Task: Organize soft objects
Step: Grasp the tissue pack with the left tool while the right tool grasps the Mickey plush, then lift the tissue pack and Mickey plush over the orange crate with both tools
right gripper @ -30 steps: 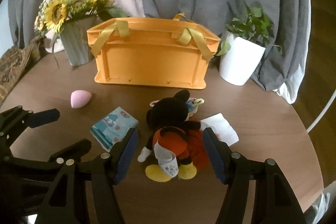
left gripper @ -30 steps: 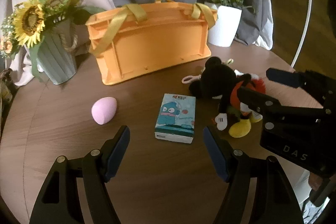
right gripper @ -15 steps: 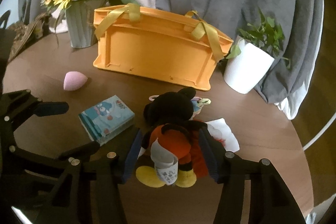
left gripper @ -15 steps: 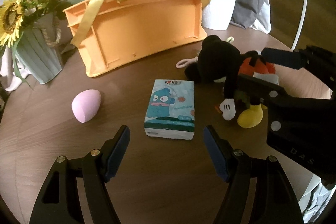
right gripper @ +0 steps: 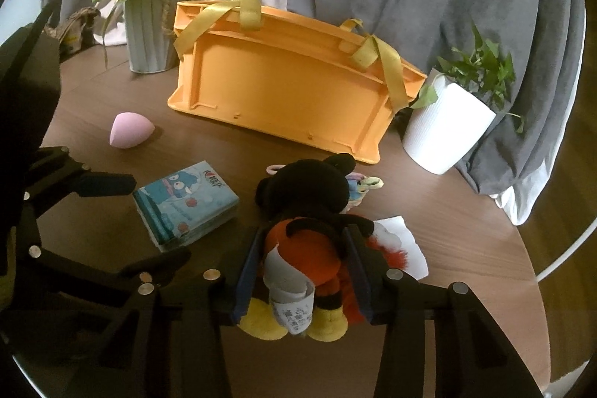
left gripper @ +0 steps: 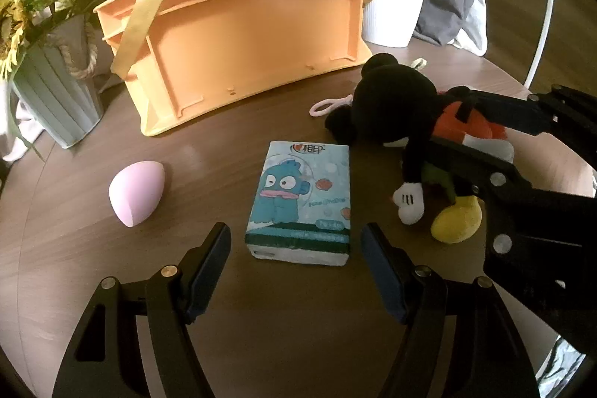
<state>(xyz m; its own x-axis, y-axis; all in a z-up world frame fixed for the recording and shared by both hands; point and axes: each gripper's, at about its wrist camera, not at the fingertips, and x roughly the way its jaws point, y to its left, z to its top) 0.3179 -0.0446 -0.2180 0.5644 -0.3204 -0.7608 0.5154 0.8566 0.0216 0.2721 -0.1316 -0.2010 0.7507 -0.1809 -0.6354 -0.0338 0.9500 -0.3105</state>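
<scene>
Right wrist: right tool (right gripper: 304,273) clamps plush mouse (right gripper: 309,211) at its waist.

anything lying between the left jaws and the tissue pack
Nothing visible. The left gripper is open and lined up with the tissue pack, with only bare table between them. The pink sponge and the plush toy lie off to either side.
</scene>
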